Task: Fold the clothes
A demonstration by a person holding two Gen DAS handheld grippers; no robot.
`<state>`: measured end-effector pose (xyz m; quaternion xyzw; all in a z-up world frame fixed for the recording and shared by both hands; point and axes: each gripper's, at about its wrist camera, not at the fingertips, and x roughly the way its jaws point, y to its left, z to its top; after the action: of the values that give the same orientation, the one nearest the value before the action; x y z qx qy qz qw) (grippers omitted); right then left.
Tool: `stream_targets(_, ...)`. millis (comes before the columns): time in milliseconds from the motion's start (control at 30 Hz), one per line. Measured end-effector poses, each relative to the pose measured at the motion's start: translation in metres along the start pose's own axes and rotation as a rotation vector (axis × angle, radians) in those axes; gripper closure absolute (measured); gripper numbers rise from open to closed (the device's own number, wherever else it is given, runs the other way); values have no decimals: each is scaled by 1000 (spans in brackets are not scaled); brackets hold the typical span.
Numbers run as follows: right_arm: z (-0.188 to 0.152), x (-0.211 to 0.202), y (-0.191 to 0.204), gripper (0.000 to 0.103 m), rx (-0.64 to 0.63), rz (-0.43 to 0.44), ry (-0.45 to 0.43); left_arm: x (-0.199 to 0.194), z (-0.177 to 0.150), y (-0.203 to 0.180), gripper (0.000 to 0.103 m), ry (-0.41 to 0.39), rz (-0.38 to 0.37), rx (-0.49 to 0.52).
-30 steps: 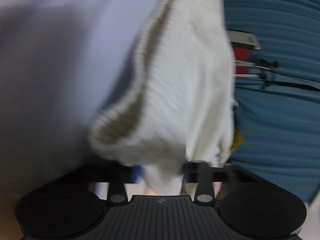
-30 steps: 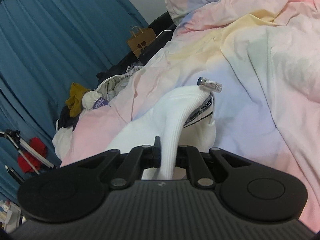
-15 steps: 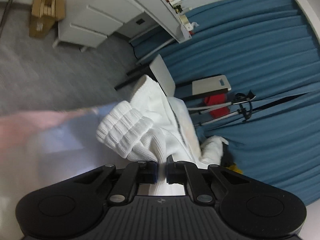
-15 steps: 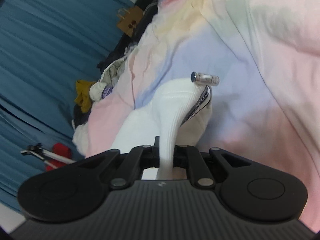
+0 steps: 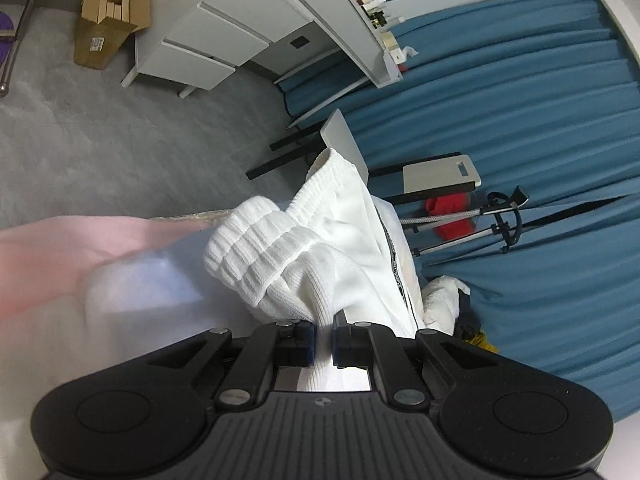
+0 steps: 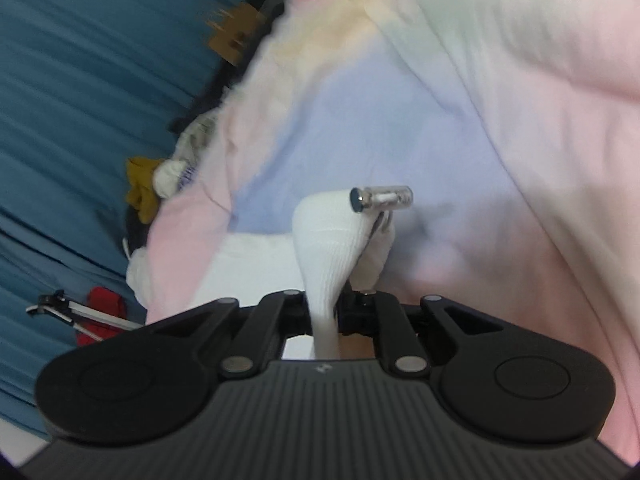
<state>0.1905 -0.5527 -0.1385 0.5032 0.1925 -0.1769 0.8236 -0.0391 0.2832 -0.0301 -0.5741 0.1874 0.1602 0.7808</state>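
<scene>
A white knit garment (image 5: 320, 256) with ribbed cuffs and a dark-lettered stripe hangs bunched in front of my left gripper (image 5: 324, 340), which is shut on its fabric. In the right wrist view the same white garment (image 6: 328, 240) rises as a narrow ribbed strip from my right gripper (image 6: 326, 312), which is shut on it. A metal-tipped drawstring end (image 6: 380, 198) sticks out at the top of that strip. The garment is held above the pastel bedsheet (image 6: 500, 120).
A pink and lilac bedsheet (image 5: 80, 264) lies below left. Blue curtains (image 5: 540, 120), a white drawer desk (image 5: 208, 40), a cardboard box (image 5: 108, 16), a stool (image 5: 440, 172) and a tripod (image 5: 480, 220) stand beyond. A clothes pile (image 6: 160, 184) lies at the bed edge.
The left gripper has swung from close against the sheet to face the room, holding the garment throughout. The right gripper has tilted down toward the bed, still gripping the ribbed strip.
</scene>
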Motion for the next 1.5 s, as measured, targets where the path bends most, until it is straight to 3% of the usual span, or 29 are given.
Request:
stream_targets(100, 1, -32, 35, 95, -123, 135, -157, 5, 2, 5, 95, 4, -5, 0)
stream_targets(200, 2, -70, 49, 95, -162, 250, -319, 6, 1, 8, 95, 15, -8, -1)
stream_targets(267, 2, -79, 42, 95, -144, 185, -368, 6, 0, 10, 95, 30, -5, -1)
stream_targets(300, 3, -79, 35, 95, -122, 108, -363, 6, -1, 11, 95, 35, -5, 1)
stream_targets(433, 1, -47, -11, 95, 2, -254, -143, 10, -3, 13, 95, 58, 53, 16)
stream_targets(500, -4, -27, -31, 95, 19, -369, -43, 14, -3, 14, 95, 77, 93, 22)
stream_targets(600, -7, -20, -38, 94, 15, -386, -18, 17, -2, 19, 94, 99, 135, 22)
stream_targets(700, -9, -26, -32, 92, -3, -379, -39, 16, -4, 15, 84, 109, 165, 66)
stream_targets(767, -7, -28, -29, 90, -14, -382, -46, 12, -5, 5, 78, 103, 191, 132)
stream_targets(800, -7, -27, -27, 84, -27, -395, -48, 9, -6, -1, 76, 97, 203, 169)
stream_targets(867, -7, -33, -19, 65, -64, -414, -76, 3, -9, -13, 55, 82, 221, 234)
stream_targets(933, -8, -41, -10, 33, -106, -419, -121, -8, -14, -25, 44, 59, 230, 299)
stream_targets(967, -8, -46, -3, 28, -136, -424, -151, -14, -18, -33, 40, 40, 230, 340)
stream_targets(1000, -10, -51, 4, 26, -170, -424, -172, -20, -23, -41, 37, 22, 232, 387)
stream_targets(1067, -15, -60, 18, 26, -240, -422, -209, -29, -35, -59, 19, -15, 237, 481)
stream_targets(1267, -31, -91, 59, 28, -429, -386, -321, -46, -89, -115, 3, -103, 187, 797)
stream_targets(1367, -44, -108, 75, 28, -484, -304, -347, -45, -122, -137, 2, -111, 117, 923)
stream_targets(1500, -74, -123, 94, 28, -563, -111, -283, -16, -166, -159, 2, -54, 60, 1056)
